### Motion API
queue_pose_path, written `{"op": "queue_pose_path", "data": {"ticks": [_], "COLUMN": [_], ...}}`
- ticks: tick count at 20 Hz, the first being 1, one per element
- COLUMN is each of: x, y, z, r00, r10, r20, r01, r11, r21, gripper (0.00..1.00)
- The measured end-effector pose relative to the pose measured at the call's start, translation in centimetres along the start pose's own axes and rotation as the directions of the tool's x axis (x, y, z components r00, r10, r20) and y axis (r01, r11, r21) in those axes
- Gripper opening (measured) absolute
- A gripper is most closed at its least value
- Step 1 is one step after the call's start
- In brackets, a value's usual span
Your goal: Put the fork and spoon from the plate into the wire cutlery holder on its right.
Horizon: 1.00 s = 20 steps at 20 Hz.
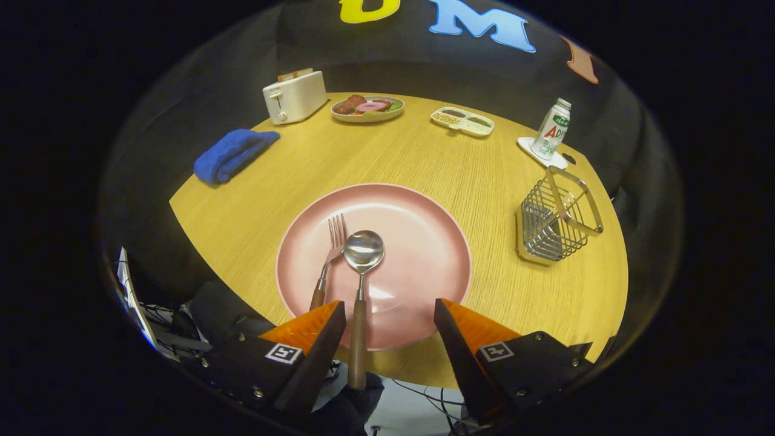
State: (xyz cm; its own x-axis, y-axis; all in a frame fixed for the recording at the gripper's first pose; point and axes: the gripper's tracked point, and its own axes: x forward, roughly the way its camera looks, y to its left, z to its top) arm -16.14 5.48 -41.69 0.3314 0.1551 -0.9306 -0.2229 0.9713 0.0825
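Wood-grain tabletop (424, 163) carries the whole setup, with black cloth walling the booth behind it. At its near side sits the pink plate (418, 242), taken as landmark. On the plate's left half lie the spoon (361, 275) and the fork (330, 257), side by side and apparently touching near the heads; both brown handles run off the plate's near rim. The gripper (390, 327) hovers above that rim, fingers spread wide and holding nothing; the spoon handle lies just inside the left finger, the fork handle partly under it.

Judgement: the spoon is the easier first pick. The fingers should shift left to straddle its handle alone, clear of the fork, then close low on the wood.

Right of the plate, well apart, the wire cutlery holder (554, 221) stands tilted. Beyond the plate: a bottle (554, 128) on a coaster, a divided dish (462, 120), a food plate (367, 108), a toaster (295, 95). Left and beyond, a blue towel (233, 154).
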Motion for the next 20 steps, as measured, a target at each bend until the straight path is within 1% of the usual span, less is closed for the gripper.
{"op": "queue_pose_path", "data": {"ticks": [1,2,3,5,6,7,9,11,12,13,14,16,20], "x": [0.2,0.6,0.5,0.9,1.1,1.1,1.6,2.1,2.1,2.9,1.8,1.8,1.6], "y": [-0.1,0.5,0.7,0.8,1.0,1.0,1.4,1.6,1.7,2.0,2.0,2.6,2.9], "z": [-0.1,-0.3,-0.3,-0.5,-0.9,-1.0,-1.8,-2.3,-2.3,-2.5,-2.2,-2.1,-2.3], "r00": [1.0,1.0,0.999,0.999,0.998,0.997,0.993,0.987,0.985,0.986,0.984,0.982,0.98], "r10": [-0.004,0.026,0.035,0.036,0.041,0.042,0.058,0.069,0.071,0.064,0.077,0.115,0.144], "r20": [-0.011,-0.018,-0.025,-0.04,-0.05,-0.062,-0.106,-0.146,-0.157,-0.155,-0.16,-0.149,-0.138], "r01": [0.004,-0.026,-0.034,-0.035,-0.04,-0.039,-0.049,-0.05,-0.051,-0.042,-0.053,-0.088,-0.11], "r11": [1.0,1.0,0.999,0.999,0.999,0.998,0.995,0.991,0.99,0.99,0.988,0.98,0.967], "r21": [-0.001,0.008,0.017,0.025,0.031,0.044,0.085,0.126,0.129,0.136,0.145,0.178,0.231], "gripper": [0.91,0.91,0.91,0.91,0.83,0.8,0.5,0.16,0.16,0.1,0.05,0.05,0.05]}}
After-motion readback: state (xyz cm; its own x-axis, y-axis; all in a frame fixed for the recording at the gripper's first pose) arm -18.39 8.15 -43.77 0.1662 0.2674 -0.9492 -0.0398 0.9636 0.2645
